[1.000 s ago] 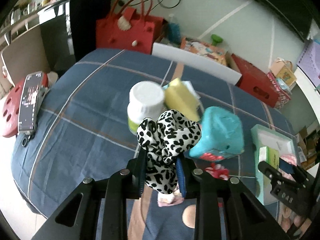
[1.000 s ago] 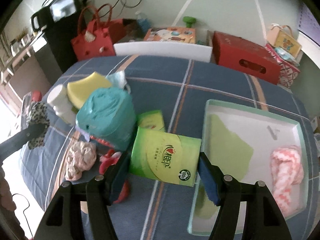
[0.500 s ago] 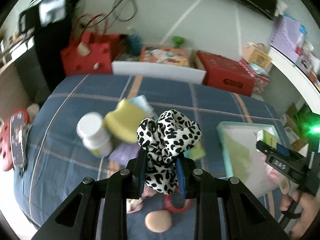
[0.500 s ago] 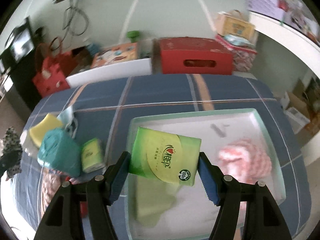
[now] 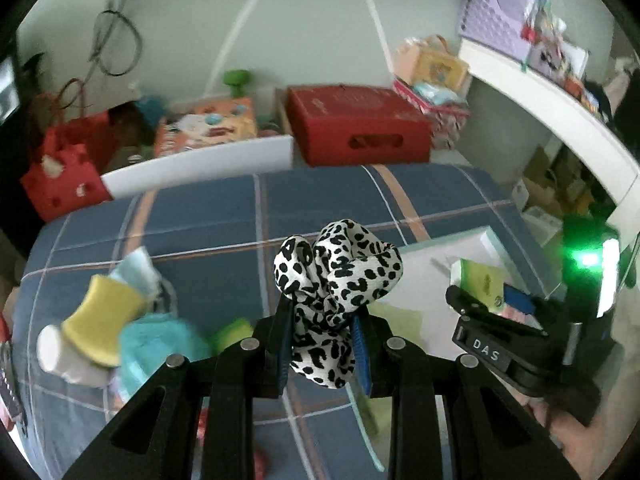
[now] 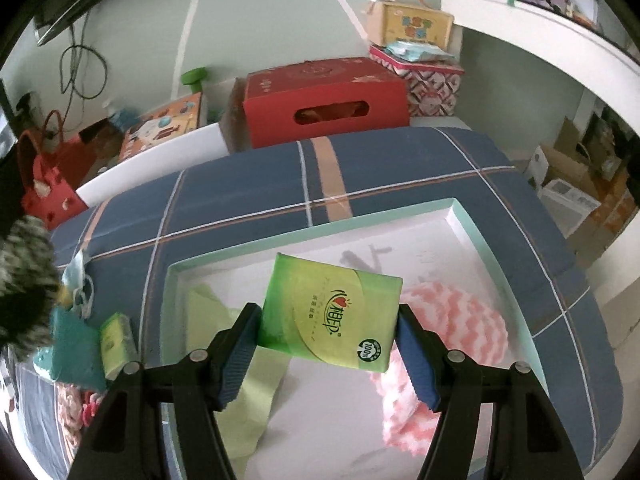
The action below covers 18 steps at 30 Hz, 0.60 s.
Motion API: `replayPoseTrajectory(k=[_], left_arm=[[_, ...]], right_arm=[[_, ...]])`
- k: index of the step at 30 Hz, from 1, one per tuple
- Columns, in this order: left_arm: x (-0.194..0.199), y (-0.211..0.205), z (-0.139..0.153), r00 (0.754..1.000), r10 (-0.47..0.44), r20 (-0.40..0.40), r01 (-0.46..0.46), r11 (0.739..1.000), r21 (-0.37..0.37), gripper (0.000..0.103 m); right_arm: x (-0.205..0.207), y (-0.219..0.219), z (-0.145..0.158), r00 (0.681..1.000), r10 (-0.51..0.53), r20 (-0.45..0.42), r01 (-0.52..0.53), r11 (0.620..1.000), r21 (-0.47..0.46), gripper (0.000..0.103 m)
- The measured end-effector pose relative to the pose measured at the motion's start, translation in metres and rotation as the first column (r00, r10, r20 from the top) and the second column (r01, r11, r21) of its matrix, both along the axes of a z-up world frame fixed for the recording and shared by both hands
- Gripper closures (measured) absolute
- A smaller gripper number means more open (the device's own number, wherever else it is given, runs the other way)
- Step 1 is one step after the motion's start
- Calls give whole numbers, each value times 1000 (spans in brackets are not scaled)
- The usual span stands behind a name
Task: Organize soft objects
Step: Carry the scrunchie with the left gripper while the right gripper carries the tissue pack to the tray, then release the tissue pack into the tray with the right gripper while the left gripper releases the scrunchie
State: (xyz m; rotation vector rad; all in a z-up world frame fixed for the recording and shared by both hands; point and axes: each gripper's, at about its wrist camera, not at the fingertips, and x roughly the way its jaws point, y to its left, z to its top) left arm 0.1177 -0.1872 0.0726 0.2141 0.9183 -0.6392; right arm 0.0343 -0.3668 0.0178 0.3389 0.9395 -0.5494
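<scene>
- Right tongs [image 6: 326,346] are clamped on a green tissue pack [image 6: 330,314], pads pressed flat against both its short sides, pack hanging above the white tray [image 6: 466,216].
- Left tongs [image 5: 322,344] are pinched on a leopard-print scrunchie [image 5: 334,280], its ruffles bunched up above the pads.
- Step in hand, as I read it: both soft things are in carriage to the tray, neither one let go yet.
- Just beyond the right pads, a pink-and-white knit bundle [image 6: 444,332] and a pale green cloth [image 6: 224,332] already lie in the tray.
- Next move calls for lowering the pack onto bare tray floor, between those two, then loosening the pads.
- Left of the left tongs: a teal bundle [image 5: 156,344], a yellow sponge [image 5: 102,322], a white bottle [image 5: 60,354], all smeared by blur.
- The tray's near edge is cut off behind the tongs.
- Something pink and red lies low left of the right tongs; I can't name it.
</scene>
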Motion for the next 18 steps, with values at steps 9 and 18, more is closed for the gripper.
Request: replayPoseTrajectory(k=[9, 18], left_arm=[[6, -67, -69, 993, -100, -55, 106, 987, 117, 75], [14, -92, -115, 985, -126, -115, 144, 977, 159, 75]], right_arm=[[9, -29, -12, 997, -56, -44, 56, 998, -8, 33], [20, -30, -34, 993, -45, -107, 45, 999, -4, 33]])
